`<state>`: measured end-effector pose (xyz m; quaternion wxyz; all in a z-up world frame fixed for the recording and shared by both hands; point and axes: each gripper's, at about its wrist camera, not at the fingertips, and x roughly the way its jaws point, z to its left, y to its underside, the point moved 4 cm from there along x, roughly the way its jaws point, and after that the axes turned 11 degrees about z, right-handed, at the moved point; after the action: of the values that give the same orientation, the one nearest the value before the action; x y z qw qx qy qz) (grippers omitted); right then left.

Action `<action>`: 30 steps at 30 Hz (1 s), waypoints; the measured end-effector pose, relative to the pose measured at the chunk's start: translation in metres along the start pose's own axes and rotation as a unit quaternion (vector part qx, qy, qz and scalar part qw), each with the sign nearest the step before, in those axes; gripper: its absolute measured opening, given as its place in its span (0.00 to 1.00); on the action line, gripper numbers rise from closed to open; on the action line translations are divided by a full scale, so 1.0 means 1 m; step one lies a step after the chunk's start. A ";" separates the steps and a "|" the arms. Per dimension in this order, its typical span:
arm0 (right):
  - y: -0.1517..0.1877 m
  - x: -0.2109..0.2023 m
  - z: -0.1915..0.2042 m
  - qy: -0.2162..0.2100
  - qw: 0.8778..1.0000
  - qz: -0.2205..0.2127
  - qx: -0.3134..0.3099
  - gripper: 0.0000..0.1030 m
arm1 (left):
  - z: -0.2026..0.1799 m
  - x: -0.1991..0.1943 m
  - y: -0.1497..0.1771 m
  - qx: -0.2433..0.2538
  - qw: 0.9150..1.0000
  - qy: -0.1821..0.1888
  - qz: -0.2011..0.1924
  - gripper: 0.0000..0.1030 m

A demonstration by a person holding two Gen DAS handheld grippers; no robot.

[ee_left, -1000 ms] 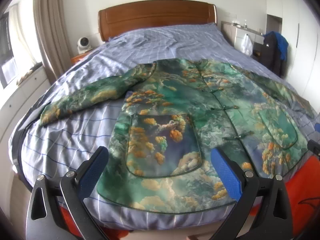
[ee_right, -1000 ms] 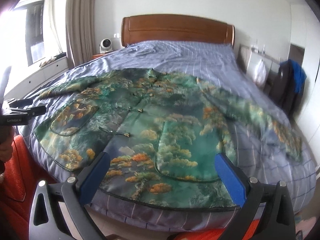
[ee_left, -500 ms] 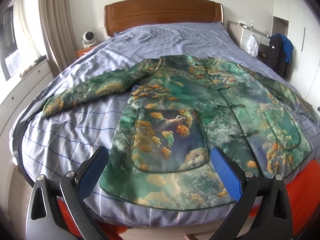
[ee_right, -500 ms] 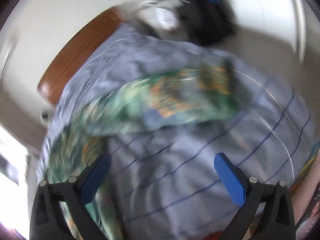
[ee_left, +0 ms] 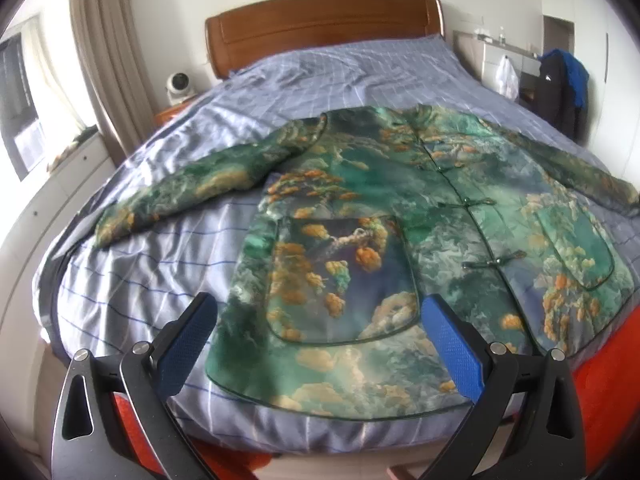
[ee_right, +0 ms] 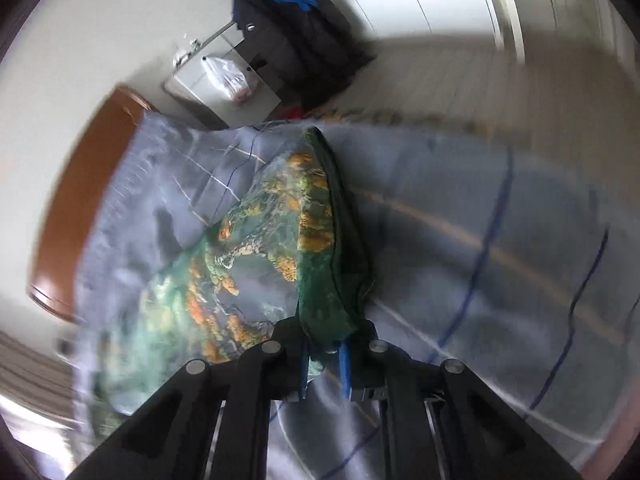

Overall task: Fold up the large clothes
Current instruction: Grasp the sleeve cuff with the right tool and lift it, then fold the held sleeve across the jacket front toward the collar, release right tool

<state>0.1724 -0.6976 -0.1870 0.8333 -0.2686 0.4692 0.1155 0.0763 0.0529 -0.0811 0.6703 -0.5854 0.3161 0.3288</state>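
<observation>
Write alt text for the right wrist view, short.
The right hand-held gripper is shut on the dark-edged cuff of a green and orange patterned jacket sleeve lying on a blue-grey striped bedsheet. The blurred, tilted frame also shows a wooden headboard and dark clothes hanging by the wall.

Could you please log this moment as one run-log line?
right gripper: shut on sleeve cuff of green-and-orange printed jacket | left gripper: open, holding nothing, above hem | blue checked bedsheet: under jacket
</observation>
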 end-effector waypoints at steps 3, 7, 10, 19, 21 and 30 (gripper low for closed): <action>-0.002 -0.026 0.041 0.011 0.998 -0.037 -0.055 0.10 | 0.004 0.005 0.002 -0.009 1.000 0.005 0.005 0.99; 0.016 -0.087 0.150 -0.086 0.979 -0.078 -0.165 0.10 | 0.008 0.016 0.003 -0.028 0.999 0.021 0.017 0.99; 0.051 -0.124 0.247 -0.163 0.951 -0.080 -0.252 0.10 | 0.011 0.019 0.006 -0.039 0.999 0.029 0.018 0.99; 0.203 -0.090 0.465 -0.253 0.879 -0.013 -0.404 0.10 | 0.036 0.018 0.020 -0.073 0.997 0.028 0.019 0.99; 0.246 -0.055 0.490 -0.241 0.872 0.008 -0.425 0.10 | 0.040 0.019 0.023 -0.080 0.996 0.026 0.019 0.99; 0.327 0.062 0.490 -0.218 0.851 0.124 -0.461 0.65 | 0.038 0.031 0.030 -0.079 0.996 0.026 0.035 0.99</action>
<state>0.4124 -0.1574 -0.1466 0.6738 -0.5293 0.1976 0.4761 0.0716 0.0953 -0.1185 0.6017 -0.6334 0.3266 0.3607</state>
